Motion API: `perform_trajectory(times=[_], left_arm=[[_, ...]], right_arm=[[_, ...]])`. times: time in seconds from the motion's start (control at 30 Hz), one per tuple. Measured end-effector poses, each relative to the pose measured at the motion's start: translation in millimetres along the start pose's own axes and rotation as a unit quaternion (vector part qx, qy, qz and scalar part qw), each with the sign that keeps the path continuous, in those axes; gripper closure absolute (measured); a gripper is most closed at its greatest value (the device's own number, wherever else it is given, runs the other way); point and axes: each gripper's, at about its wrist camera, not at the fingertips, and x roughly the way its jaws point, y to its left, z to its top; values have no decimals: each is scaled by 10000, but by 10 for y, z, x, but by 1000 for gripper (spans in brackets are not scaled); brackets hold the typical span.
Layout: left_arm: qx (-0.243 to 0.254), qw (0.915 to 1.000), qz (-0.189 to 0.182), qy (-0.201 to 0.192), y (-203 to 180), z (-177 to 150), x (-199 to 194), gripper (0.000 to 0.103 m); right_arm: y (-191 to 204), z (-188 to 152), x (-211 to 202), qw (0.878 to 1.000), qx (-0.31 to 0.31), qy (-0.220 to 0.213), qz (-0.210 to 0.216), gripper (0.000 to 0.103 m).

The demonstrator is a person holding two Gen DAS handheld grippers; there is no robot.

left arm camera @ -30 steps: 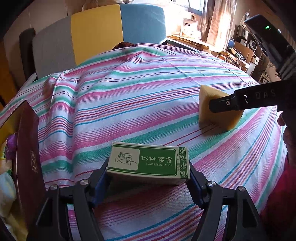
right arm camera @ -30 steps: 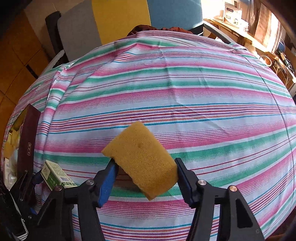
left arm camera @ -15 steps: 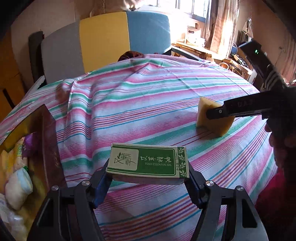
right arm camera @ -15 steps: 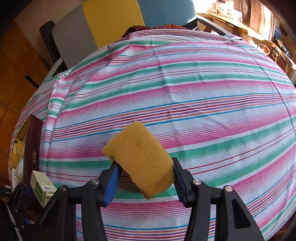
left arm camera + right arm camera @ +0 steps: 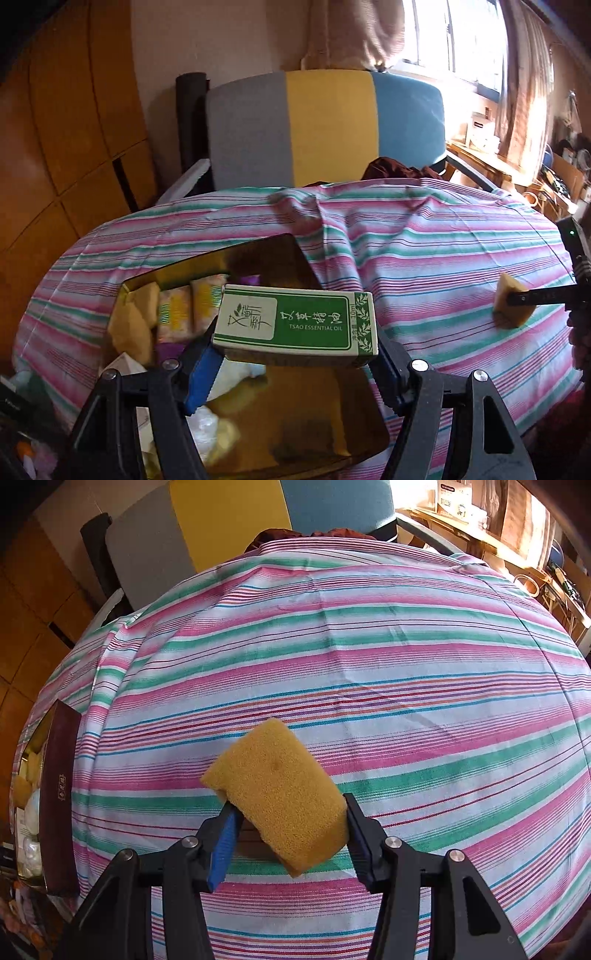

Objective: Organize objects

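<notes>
L gripper [image 5: 295, 363] clamps essential-oil box [image 5: 295, 323] above part-filled storage box [image 5: 332, 435], not yet dropped; R gripper [image 5: 288, 834] pinches yellow sponge [image 5: 275, 794] over striped cloth [image 5: 369, 646], still to stow.

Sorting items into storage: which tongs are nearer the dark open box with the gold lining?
Left. The left tongs hold the green essential oil carton right over the dark gold-lined box; the right tongs, gripping the yellow sponge, sit well away across the striped cloth.

Striped tablecloth [image 5: 369, 657] covering table. Grey, yellow and blue chair back [image 5: 325, 125] behind far edge. Wooden panelling [image 5: 66, 129] at left; sunlit curtained window [image 5: 472, 40] at right.
</notes>
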Motion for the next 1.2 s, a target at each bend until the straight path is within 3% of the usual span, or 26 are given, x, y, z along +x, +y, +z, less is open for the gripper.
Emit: perform_trajectory(times=[0.4, 0.7, 0.97, 1.2], left_arm=[[-508, 9984, 139, 204, 513, -326, -70, 31], [-547, 9978, -4, 379, 506, -411, 35, 31], [-519, 9950, -91, 853, 427, -544, 371, 31], [-544, 9931, 80, 1036, 488, -630, 548, 21]], right_arm=[[80, -15, 64, 9991, -259, 60, -342, 53], [70, -10, 52, 9990, -254, 20, -359, 54], [48, -2, -15, 9993, -186, -143, -295, 54], [118, -10, -109, 9988, -267, -348, -195, 54]])
